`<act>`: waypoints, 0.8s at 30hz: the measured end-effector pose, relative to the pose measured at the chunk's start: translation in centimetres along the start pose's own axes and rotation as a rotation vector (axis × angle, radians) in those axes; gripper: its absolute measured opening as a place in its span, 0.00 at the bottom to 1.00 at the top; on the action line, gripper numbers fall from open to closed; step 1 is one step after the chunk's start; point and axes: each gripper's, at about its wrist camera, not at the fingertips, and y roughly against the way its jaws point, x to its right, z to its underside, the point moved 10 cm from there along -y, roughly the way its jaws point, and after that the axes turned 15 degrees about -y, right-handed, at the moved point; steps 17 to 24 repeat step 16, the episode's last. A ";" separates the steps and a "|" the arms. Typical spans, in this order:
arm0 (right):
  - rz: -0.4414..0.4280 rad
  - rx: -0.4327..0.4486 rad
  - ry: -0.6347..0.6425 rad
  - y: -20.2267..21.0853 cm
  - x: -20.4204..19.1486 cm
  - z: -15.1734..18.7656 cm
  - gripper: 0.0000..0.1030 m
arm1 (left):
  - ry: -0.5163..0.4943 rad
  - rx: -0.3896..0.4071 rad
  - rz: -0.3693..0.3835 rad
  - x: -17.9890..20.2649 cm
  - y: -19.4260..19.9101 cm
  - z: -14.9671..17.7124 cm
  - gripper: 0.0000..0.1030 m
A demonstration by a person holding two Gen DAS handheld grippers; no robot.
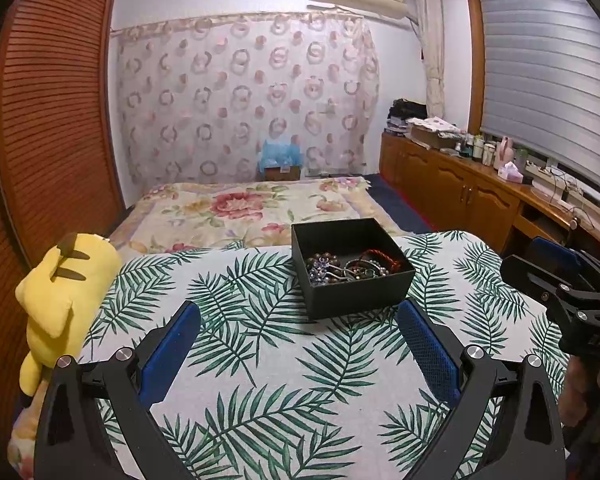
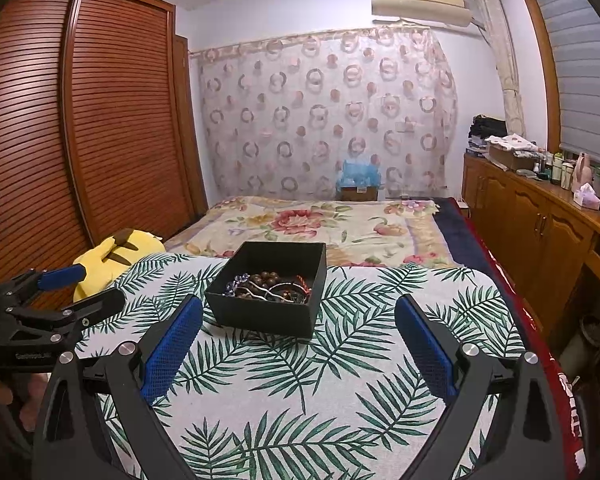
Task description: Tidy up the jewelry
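A black open box (image 1: pixel 356 294) (image 2: pixel 260 312) stands on the leaf-print cloth (image 1: pixel 260 360) (image 2: pixel 300 380). In it lies tangled jewelry (image 1: pixel 348 268) (image 2: pixel 272 286): brown bead bracelets, a purple crystal piece, silver bangles and a red cord. My left gripper (image 1: pixel 300 312) is open and empty, just short of the box's near wall. My right gripper (image 2: pixel 298 308) is open and empty, also just short of the box. Each gripper shows at the edge of the other's view: the right one (image 1: pixel 540 264) and the left one (image 2: pixel 88 284).
A yellow plush toy (image 1: pixel 60 292) (image 2: pixel 116 256) lies at the cloth's left edge. A floral bedspread (image 1: pixel 252 208) stretches behind the box. A slatted wardrobe (image 2: pixel 80 128) stands left; wooden cabinets (image 1: pixel 452 188) with bottles stand right.
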 end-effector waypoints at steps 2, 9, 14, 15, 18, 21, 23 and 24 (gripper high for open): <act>0.000 0.000 0.000 0.0 -0.1 0.0 0.95 | 0.000 0.001 0.002 0.0 0.0 -0.1 0.92; 0.000 0.001 0.000 0.0 -0.1 0.1 0.95 | 0.000 -0.001 0.000 0.0 0.0 0.0 0.92; 0.001 0.003 -0.002 0.0 -0.1 0.1 0.95 | 0.002 0.001 0.003 0.0 0.0 0.2 0.92; 0.001 0.002 -0.001 0.0 0.0 0.1 0.95 | 0.002 0.000 0.003 0.0 0.0 0.2 0.92; 0.000 0.002 -0.001 0.0 0.0 0.1 0.95 | 0.001 0.001 0.004 0.1 0.0 0.1 0.92; 0.000 0.002 -0.001 0.0 0.0 0.1 0.95 | 0.001 0.001 0.004 0.1 0.0 0.1 0.92; 0.000 0.002 -0.001 0.0 0.0 0.1 0.95 | 0.001 0.001 0.004 0.1 0.0 0.1 0.92; 0.000 0.002 -0.001 0.0 0.0 0.1 0.95 | 0.001 0.001 0.004 0.1 0.0 0.1 0.92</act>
